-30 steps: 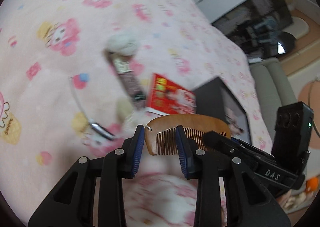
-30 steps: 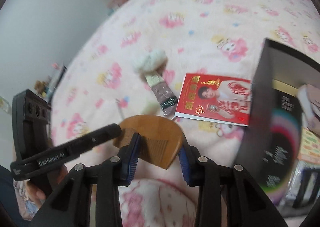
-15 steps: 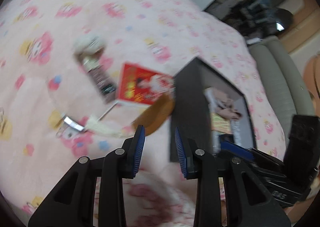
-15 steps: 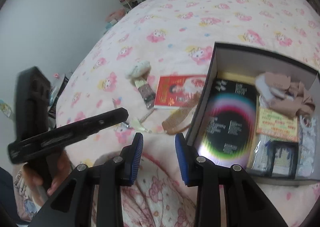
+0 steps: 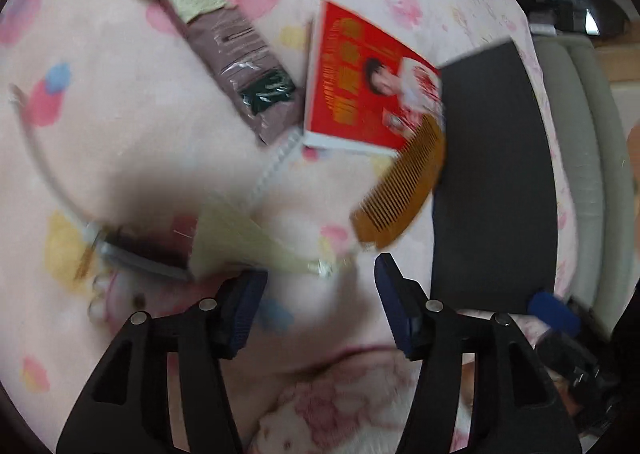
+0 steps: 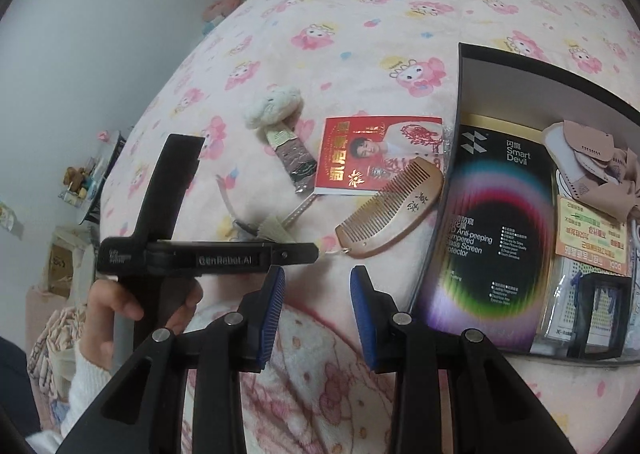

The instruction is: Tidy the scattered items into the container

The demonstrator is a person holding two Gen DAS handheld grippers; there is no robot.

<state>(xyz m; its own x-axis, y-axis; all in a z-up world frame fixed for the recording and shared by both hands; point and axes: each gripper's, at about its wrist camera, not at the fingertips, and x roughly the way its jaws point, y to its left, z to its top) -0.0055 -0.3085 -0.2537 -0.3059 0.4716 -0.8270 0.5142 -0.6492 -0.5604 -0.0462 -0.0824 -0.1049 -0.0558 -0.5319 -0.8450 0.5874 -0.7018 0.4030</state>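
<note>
Hovering with jaws apart and empty, the left hand-held gripper (image 5: 320, 294) and right hand-held gripper (image 6: 318, 294) should pinch the wooden comb (image 6: 390, 210) by its spine at one o'clock, just beside the black box (image 6: 448, 190) on the bed (image 6: 360, 14).

Soft, even indoor light, no hard glare. Left wrist view smeared by motion blur: red booklet (image 5: 352, 94), wooden comb (image 5: 400, 190) and brown sachet (image 5: 236, 54) all streaked, print unreadable. Broad grey shadow pooled on the pink bedspread (image 5: 120, 134) ahead of the left tongs (image 5: 320, 294). Right wrist view sharp by comparison: lettering legible on the screen protector box (image 6: 500, 222) inside the black container (image 6: 464, 102), with a faint sheen there. Strong fisheye bending in both, straight edges bowed, dark vignette at the corners. Dimmer, cooler grey along the wall (image 6: 100, 34).
</note>
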